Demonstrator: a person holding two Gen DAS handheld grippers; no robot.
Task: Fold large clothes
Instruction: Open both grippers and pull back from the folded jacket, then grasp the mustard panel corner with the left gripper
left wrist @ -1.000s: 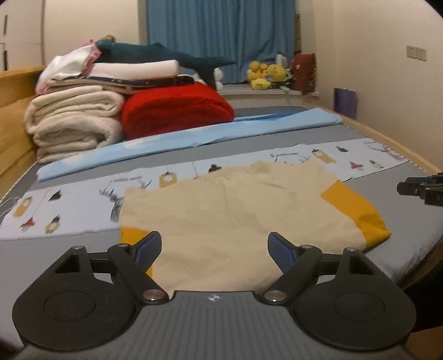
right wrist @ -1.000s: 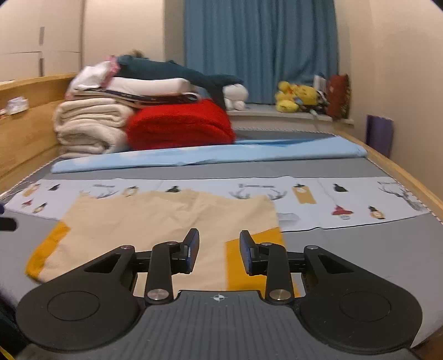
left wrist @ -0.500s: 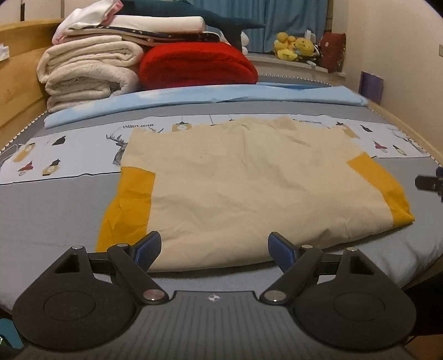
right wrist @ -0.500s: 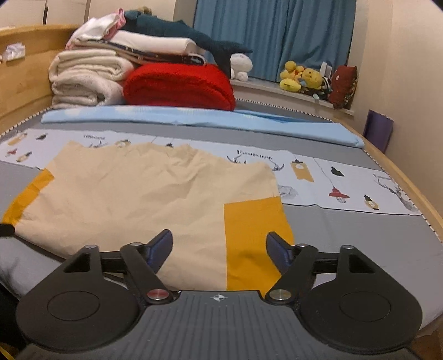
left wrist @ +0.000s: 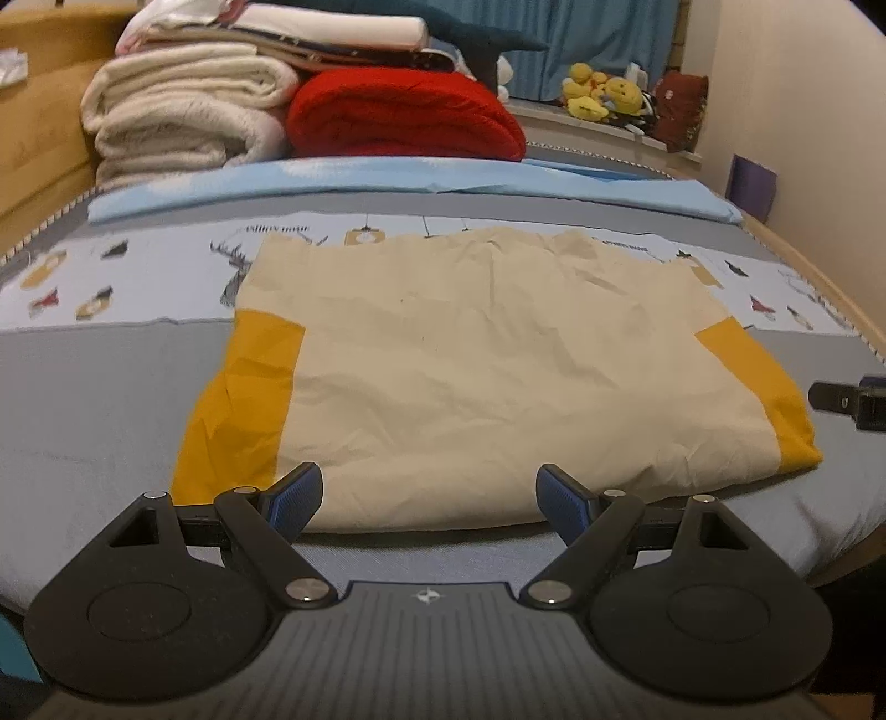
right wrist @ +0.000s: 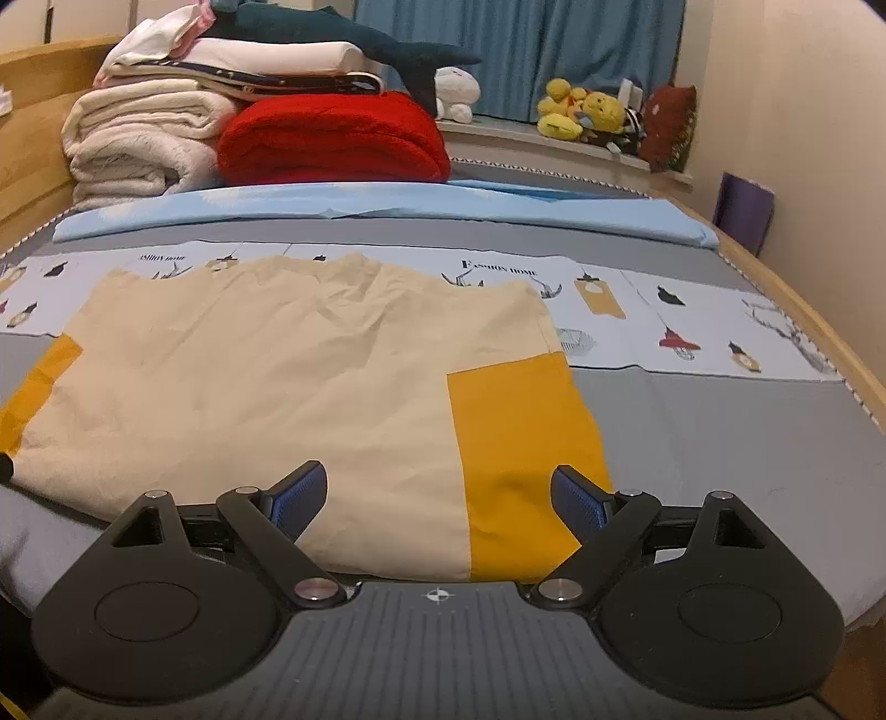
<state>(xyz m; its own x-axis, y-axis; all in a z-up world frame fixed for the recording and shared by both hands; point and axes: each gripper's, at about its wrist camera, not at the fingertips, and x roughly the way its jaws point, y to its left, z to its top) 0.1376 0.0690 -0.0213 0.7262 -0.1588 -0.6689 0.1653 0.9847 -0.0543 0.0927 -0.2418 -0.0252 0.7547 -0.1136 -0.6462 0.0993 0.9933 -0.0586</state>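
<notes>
Two hand-held grippers hang over the near edge of a bed point(left wrist: 83, 387), and every place below is told from the cream garment point(left wrist: 498, 376) spread flat on it. That garment has mustard-yellow panels at both its ends and lies across the grey bedcover, its far edge overlapping a pale printed strip of fabric point(right wrist: 692, 310) with deer and lantern motifs.

Just before the garment's near edge, toward its left part, the left hand-held gripper point(left wrist: 429, 495) has its blue-padded fingers spread wide apart, with only the folded hem showing between them and no pad pressing on cloth. At the garment's right end, the right hand-held gripper point(right wrist: 440, 493) is over the border where cream meets the yellow panel; its jaws are opening and stand wide, the cloth lying under and between them without being pinched. In the left wrist view a fingertip of that right gripper shows just beyond the garment's right yellow end.

Beyond the garment, past the printed strip, a light-blue folded sheet point(left wrist: 387, 183) runs across the bed. Further behind it sit a red blanket point(right wrist: 332, 144) and, to its left, a stack of cream blankets point(right wrist: 138, 138) with folded linens on top. Far behind and to the right, yellow plush toys point(right wrist: 581, 113) sit on a ledge before a blue curtain point(right wrist: 526, 50).
</notes>
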